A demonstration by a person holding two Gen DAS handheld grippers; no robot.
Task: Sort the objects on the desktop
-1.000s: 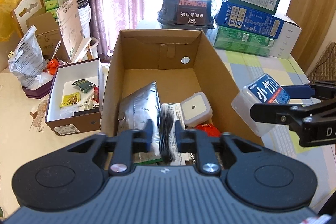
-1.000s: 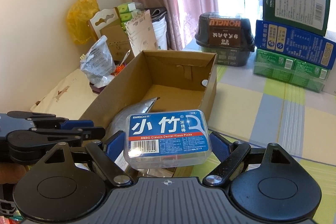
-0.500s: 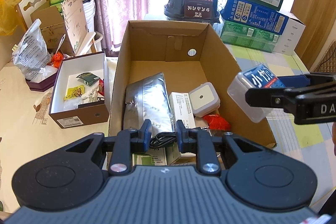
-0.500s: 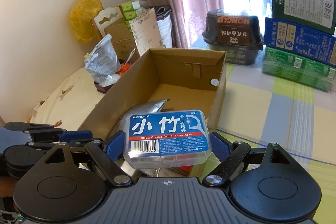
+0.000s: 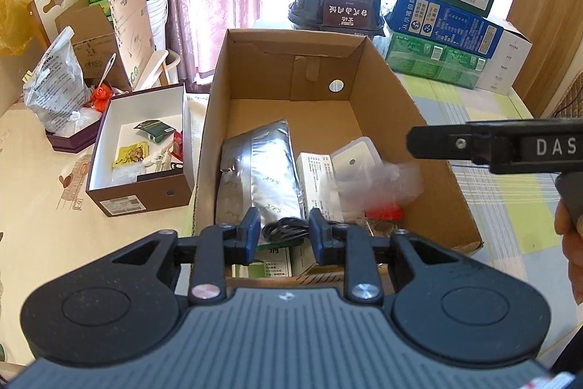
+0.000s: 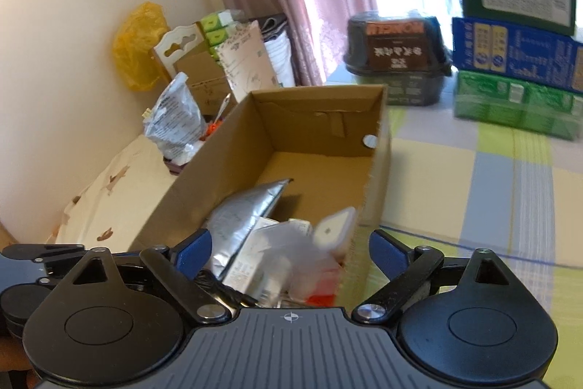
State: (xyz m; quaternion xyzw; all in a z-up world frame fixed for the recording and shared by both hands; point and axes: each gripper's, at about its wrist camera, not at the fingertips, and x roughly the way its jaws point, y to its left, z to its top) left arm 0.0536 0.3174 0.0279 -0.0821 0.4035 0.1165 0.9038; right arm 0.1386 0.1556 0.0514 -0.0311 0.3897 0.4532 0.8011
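An open cardboard carton (image 5: 419, 119) (image 6: 218, 170) holds a silver pouch (image 5: 262, 170) (image 6: 247, 210), a white medicine box (image 5: 317, 181) and a white square case (image 5: 351, 157) (image 6: 335, 225). My left gripper (image 5: 284, 236) hangs over the carton's near end; its jaws are opening with nothing pressed between them. A coiled black cable (image 5: 288, 228) lies loose in the carton below them. The clear dental floss box (image 5: 379, 177) (image 6: 288, 254) shows as a blur inside the carton, free of my right gripper (image 6: 289, 250), whose jaws are opening wide and hold nothing.
A small open box (image 5: 145, 195) of oddments stands left of the carton. Behind it are a plastic bag (image 5: 58, 90) and cardboard pieces. Stacked packs (image 5: 444, 24) (image 6: 517, 50) and a black tub (image 5: 339, 6) line the back. A hand (image 5: 572, 243) holds the right gripper's handle.
The black cable left the left jaws and now lies in the carton. The right jaws spread and the floss box dropped out of them into the carton.
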